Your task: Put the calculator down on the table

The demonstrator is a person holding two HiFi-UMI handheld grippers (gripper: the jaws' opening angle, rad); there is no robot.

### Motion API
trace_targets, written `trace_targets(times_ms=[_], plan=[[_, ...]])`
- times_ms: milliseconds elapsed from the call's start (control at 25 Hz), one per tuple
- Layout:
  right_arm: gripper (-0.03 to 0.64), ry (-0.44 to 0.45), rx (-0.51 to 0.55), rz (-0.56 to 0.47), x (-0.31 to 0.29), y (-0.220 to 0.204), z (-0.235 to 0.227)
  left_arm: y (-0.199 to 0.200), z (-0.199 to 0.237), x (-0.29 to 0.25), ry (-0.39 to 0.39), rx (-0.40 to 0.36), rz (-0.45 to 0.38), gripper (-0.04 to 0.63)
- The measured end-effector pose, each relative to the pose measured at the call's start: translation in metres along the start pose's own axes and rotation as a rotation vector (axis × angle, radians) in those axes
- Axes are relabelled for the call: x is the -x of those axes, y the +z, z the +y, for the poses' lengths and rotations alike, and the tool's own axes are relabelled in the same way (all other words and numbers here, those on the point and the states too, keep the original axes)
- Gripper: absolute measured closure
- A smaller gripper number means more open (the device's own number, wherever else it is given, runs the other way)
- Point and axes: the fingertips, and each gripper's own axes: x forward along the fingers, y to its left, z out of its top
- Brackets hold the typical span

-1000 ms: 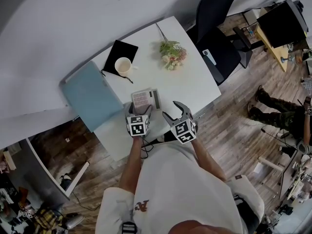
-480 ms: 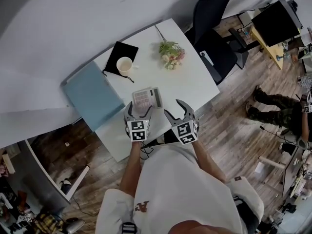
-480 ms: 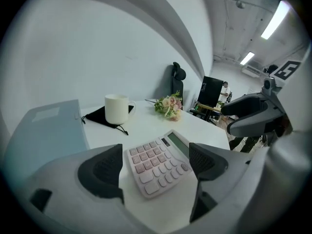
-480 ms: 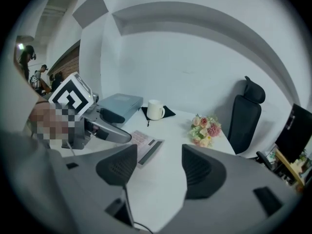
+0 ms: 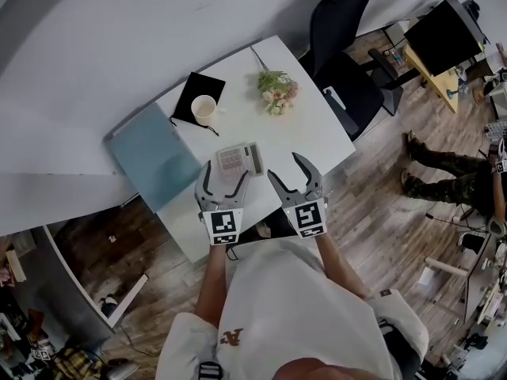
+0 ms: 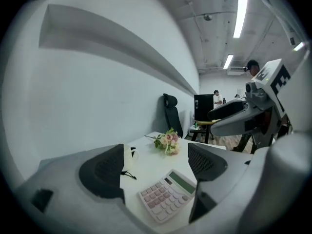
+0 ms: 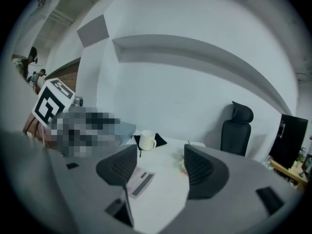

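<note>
The calculator, pale with pink keys, lies flat on the white table near its front edge. My left gripper is open just short of the calculator's near edge, and nothing sits between its fingers. In the left gripper view the calculator lies on the table below and beyond the open gripper. My right gripper stands open and empty to the calculator's right. In the right gripper view, the calculator shows past the left fingertip of the gripper.
A white cup stands on a black pouch at the back left. A small flower bunch lies further right, and a blue folder overhangs the table's left side. A black office chair stands behind the table. A person's legs are at right.
Both grippers have drawn back towards me, away from the calculator. The calculator has stayed in place on the table.
</note>
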Motion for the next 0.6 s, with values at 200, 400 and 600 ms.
trace_targets(times_ms=[200, 400, 600], plan=[[0.324, 0.023, 0.010, -0.116, 0.016, 0.038, -0.015, 0.050, -0.006, 0.024, 0.062, -0.035, -0.108, 0.184], [0.296, 0.088, 0.009, -0.223, 0.040, 0.066, -0.029, 0.095, -0.017, 0.050, 0.169, -0.044, -0.184, 0.183], [0.256, 0.161, -0.010, -0.278, 0.064, 0.080, -0.035, 0.121, -0.032, 0.079, 0.270, -0.032, -0.207, 0.175]])
